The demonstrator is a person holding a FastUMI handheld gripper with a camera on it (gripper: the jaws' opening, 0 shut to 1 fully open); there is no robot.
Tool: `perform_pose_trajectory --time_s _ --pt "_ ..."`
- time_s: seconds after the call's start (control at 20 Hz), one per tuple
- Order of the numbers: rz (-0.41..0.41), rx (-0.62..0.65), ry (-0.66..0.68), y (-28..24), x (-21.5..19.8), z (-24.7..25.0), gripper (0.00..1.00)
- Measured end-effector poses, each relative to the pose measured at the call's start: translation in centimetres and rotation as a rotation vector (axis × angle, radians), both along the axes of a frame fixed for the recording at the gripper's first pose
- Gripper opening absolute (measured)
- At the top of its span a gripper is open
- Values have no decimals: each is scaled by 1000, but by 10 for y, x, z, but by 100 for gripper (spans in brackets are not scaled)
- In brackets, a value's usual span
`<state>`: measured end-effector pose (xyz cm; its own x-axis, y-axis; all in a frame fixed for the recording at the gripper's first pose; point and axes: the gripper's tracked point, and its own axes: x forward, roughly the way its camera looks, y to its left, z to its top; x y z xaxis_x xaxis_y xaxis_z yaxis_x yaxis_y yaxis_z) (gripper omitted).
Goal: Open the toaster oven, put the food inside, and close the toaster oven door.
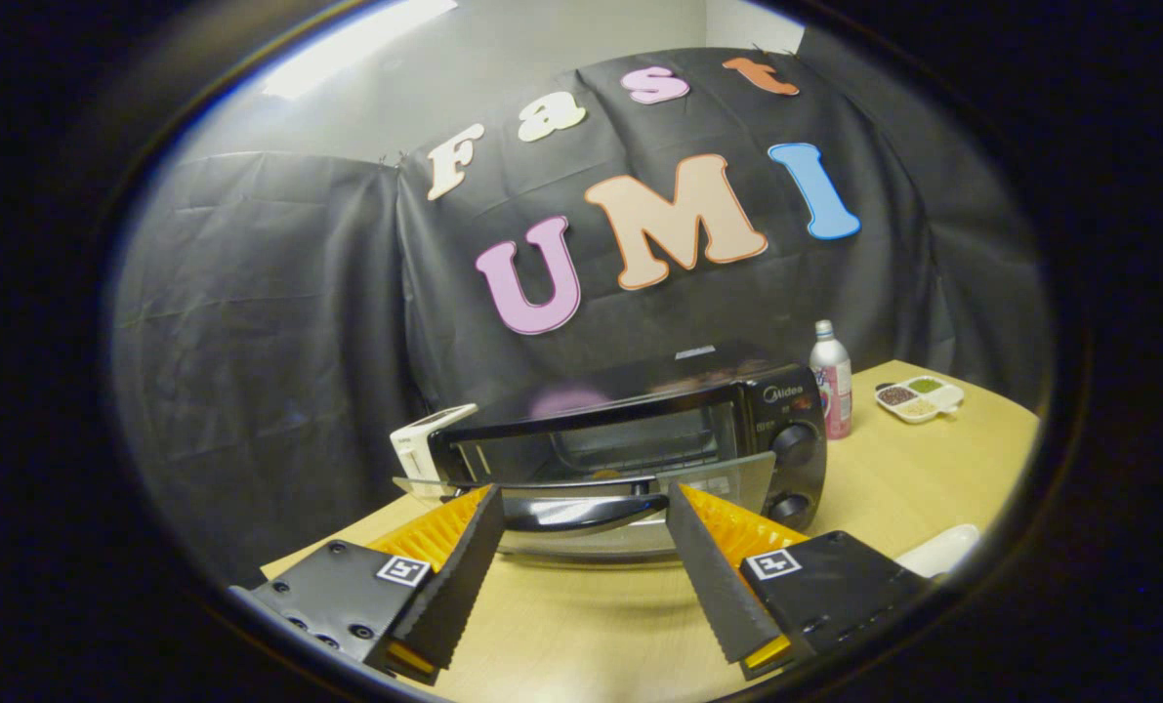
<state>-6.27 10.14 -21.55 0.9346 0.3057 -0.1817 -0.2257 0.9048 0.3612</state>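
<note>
My gripper point(581, 513) gapes wide, empty, its fingers flanking the door point(591, 488) handle point(586, 515). The oven point(630, 439) at the desk's point(913, 469) middle stands open; loading and closing remain.

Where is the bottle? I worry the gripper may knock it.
The bottle stands on the table just right of the toaster oven, well beyond the open gripper.

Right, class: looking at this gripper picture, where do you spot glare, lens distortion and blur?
Gripper view: glare streaks the toaster oven's open door and handle; the fisheye lens bends the table edge and the wall; the open fingers are sharp, the far dish is soft, and the ceiling light is washed out.
</note>
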Motion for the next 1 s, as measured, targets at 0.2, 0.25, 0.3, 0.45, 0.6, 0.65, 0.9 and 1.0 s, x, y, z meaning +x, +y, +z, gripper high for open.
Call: perform_pose_trajectory --time_s 0.2,0.25,0.3,0.45,0.6,0.65,0.9,1.0 --pt "-23 21 -24 0 14 5 100" --pt "-30 25 -30 0 17 7 100" --pt "-35 26 -35 0 21 7 100" --pt "-50 31 -50 -1 30 10 100" --pt "-67 34 -69 -2 37 11 100" --pt "-76 35 -74 -2 39 12 100" --pt "-144 -233 124 -28 39 -67 98" --pt "-104 -202 153 -8 34 -89 97"
